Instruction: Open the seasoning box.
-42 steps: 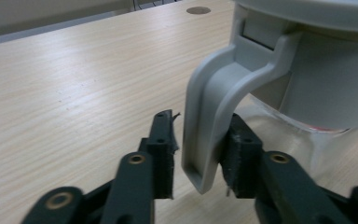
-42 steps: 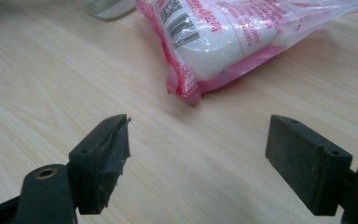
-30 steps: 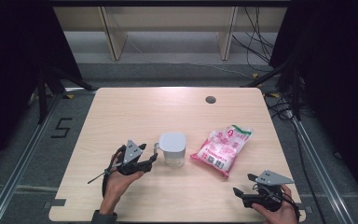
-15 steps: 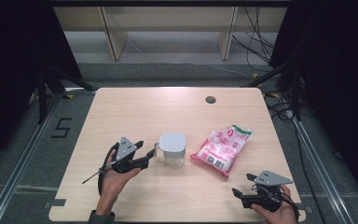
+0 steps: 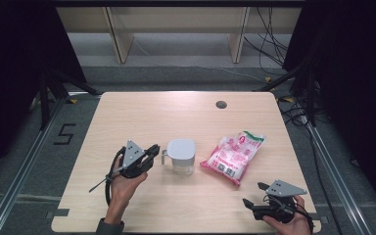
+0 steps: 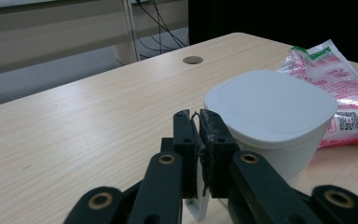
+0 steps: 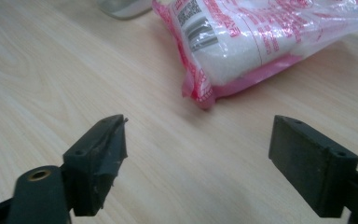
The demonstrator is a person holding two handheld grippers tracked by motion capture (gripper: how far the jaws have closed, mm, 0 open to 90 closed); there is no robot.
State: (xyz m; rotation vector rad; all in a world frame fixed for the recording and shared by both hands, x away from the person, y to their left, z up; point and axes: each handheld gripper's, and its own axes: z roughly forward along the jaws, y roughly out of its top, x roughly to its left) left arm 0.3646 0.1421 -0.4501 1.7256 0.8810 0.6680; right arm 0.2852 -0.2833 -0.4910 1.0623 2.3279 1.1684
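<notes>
A clear jug with a white lid (image 5: 181, 155) stands mid-table, its handle (image 5: 165, 156) pointing left. My left gripper (image 5: 154, 151) is shut on that handle. In the left gripper view the jaws (image 6: 199, 123) pinch the thin white handle, with the lid (image 6: 270, 105) just behind them. A pink and white plastic bag (image 5: 233, 155) lies to the right of the jug, also visible as the bag (image 6: 340, 84). My right gripper (image 5: 254, 194) rests near the table's front right corner, open and holding nothing. Its jaws (image 7: 198, 140) point at the bag (image 7: 242, 42).
A round cable hole (image 5: 221, 104) sits near the table's far edge. Bare wood (image 5: 142, 117) stretches behind and left of the jug. Beyond the table are wooden shelf legs (image 5: 119, 39) and loose cables on the floor (image 5: 269, 44).
My left hand has shifted slightly by the jug's handle. The jug, the bag and my right gripper stay where they were.
</notes>
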